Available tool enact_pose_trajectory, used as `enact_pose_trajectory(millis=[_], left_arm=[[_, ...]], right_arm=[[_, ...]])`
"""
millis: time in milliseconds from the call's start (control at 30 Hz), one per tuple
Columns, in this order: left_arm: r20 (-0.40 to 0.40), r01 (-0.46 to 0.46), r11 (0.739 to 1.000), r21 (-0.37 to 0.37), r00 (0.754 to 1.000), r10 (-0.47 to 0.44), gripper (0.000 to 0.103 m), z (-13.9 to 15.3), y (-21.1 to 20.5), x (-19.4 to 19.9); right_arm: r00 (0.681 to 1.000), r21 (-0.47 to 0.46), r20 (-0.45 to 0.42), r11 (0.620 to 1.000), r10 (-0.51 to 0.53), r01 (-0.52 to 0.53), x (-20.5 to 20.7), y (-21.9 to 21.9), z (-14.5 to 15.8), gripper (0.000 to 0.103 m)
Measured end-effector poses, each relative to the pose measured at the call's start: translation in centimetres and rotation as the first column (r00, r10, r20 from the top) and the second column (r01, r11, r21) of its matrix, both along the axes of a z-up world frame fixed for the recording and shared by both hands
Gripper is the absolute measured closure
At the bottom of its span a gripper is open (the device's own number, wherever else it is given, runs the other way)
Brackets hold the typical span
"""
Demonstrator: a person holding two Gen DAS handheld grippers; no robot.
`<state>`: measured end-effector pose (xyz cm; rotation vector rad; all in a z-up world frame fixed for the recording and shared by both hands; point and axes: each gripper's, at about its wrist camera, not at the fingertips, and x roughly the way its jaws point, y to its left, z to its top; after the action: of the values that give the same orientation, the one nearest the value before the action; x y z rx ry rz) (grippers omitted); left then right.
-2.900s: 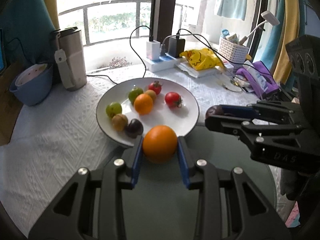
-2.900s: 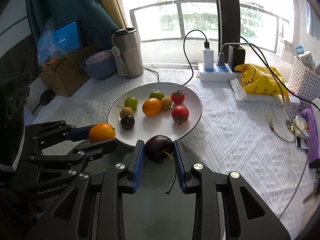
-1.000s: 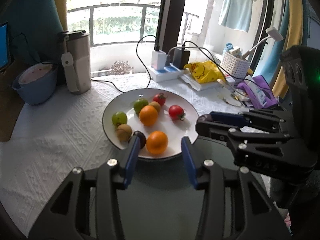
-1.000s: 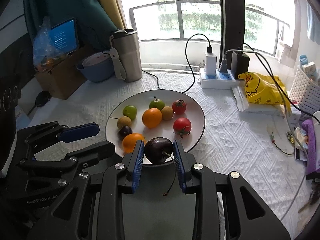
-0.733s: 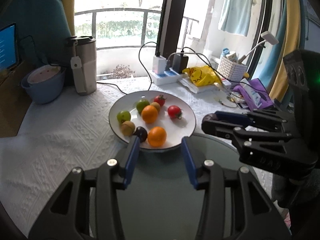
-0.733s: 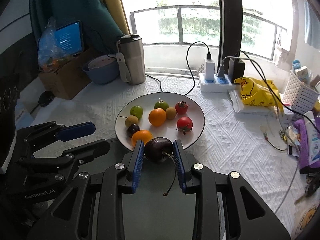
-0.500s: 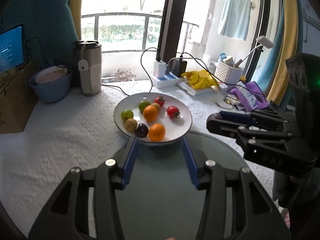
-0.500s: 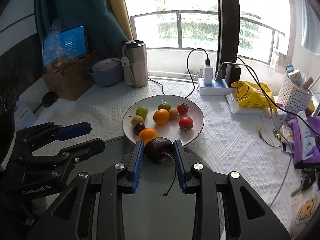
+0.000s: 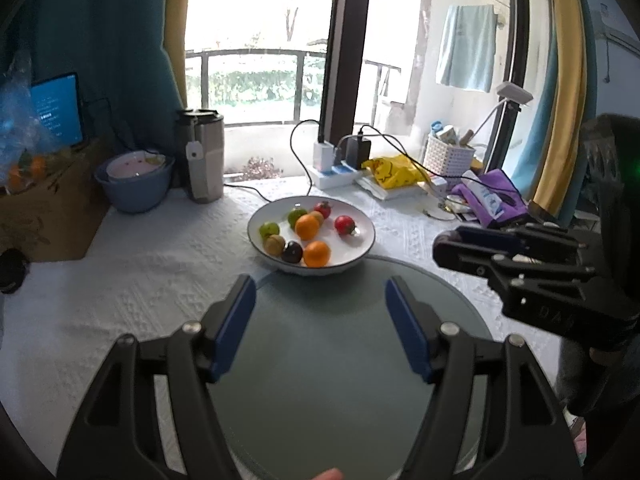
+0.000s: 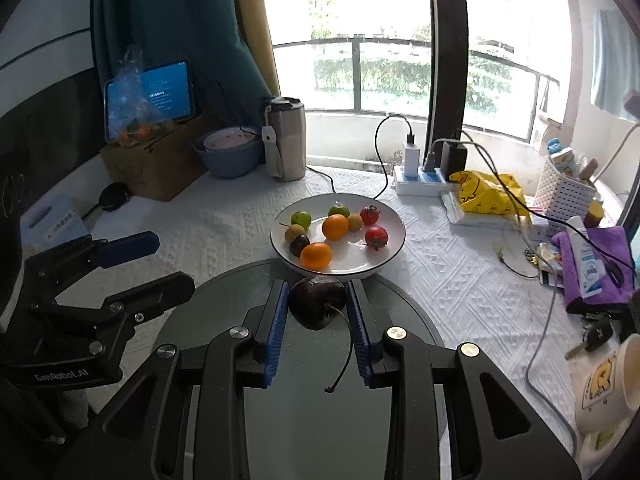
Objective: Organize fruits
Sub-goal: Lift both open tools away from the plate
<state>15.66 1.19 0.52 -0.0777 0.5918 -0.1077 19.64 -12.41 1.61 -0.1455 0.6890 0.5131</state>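
Observation:
A white plate (image 9: 362,246) (image 10: 394,248) on the white tablecloth holds several small fruits, among them two oranges, two red tomatoes and green ones. The nearer orange (image 9: 317,253) (image 10: 315,256) lies at the plate's front. My left gripper (image 9: 320,322) is open and empty, held back above a round grey-green mat (image 9: 320,360). My right gripper (image 10: 318,304) is shut on a dark cherry (image 10: 317,301) with a long stem, held just short of the plate's near rim. It also shows at the right of the left wrist view (image 9: 500,246).
A steel tumbler (image 10: 285,140) and blue bowl (image 10: 228,156) stand behind the plate at left, by a cardboard box (image 10: 156,168). A power strip with cables (image 10: 420,178), yellow bag (image 10: 486,194), white basket (image 10: 564,192), purple cloth (image 10: 596,268) and a mug (image 10: 608,384) crowd the right.
My left gripper let go of the orange onto the plate, opened and pulled back and up. My right gripper, still holding the cherry, also drew back from the plate.

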Motion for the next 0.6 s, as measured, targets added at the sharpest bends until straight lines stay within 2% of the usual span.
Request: enact_pose_trajectory(millis=[233, 267, 300, 367, 533, 600], left_arm=[[0.046, -0.021, 1.000, 0.003, 0.999, 0.021, 0.034, 1.5, 0.4, -2.6], [0.057, -0.031, 0.999, 0.009, 0.998, 0.031, 0.030, 1.8, 0.4, -3.0], [0.067, -0.034, 0.999, 0.011, 0.997, 0.033, 0.020, 2.0, 0.4, -3.4], [0.088, -0.033, 0.999, 0.009, 0.996, 0.032, 0.011, 2.5, 0.5, -4.1], [0.129, -0.044, 0.999, 0.017, 0.991, 0.042, 0.010, 4.1, 0.7, -6.1], [0.142, -0.055, 0.998, 0.013, 0.988, 0.053, 0.010, 4.8, 0.9, -6.8]], right_arm=[[0.998, -0.011, 0.062, 1.000, -0.012, 0.013, -3.2, 0.1, 2.1, 0.071], [0.997, -0.010, 0.071, 1.000, -0.016, 0.016, -3.6, 0.1, 2.5, 0.071], [0.996, -0.006, 0.082, 1.000, -0.022, 0.023, -3.9, 0.0, 2.8, 0.071], [0.994, -0.002, 0.104, 1.000, -0.029, 0.029, -4.8, -0.2, 3.6, 0.071], [0.986, 0.009, 0.157, 0.999, -0.050, 0.049, -7.0, -0.4, 5.5, 0.071], [0.982, 0.012, 0.178, 0.998, -0.058, 0.057, -7.7, -0.7, 6.3, 0.068]])
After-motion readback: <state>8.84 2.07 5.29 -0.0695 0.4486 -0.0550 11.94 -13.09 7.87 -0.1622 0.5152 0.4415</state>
